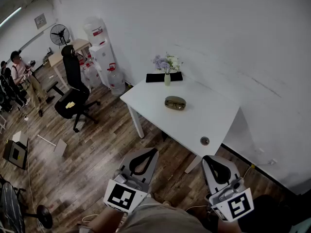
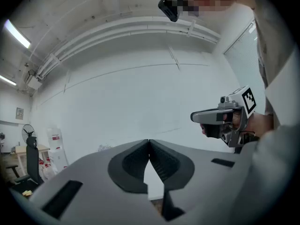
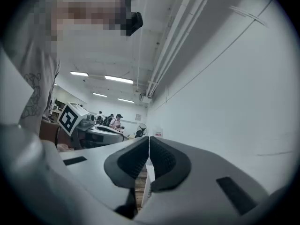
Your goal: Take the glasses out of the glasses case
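No readable text, labels, brands or numbers

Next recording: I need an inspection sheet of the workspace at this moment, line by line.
Surface: white table, mostly bare.
Job's things: glasses case lying mid-table, looks closed; glasses not seen.
Clutter: vase of flowers and flat black pad at the far edge; small round cap near the front edge.
Grippers: left gripper and right gripper both shut, empty, held level, short of the table.
Cables: thin white cable on the floor at left.
Surroundings: wood floor, office chair, water dispenser, fan, people far left.
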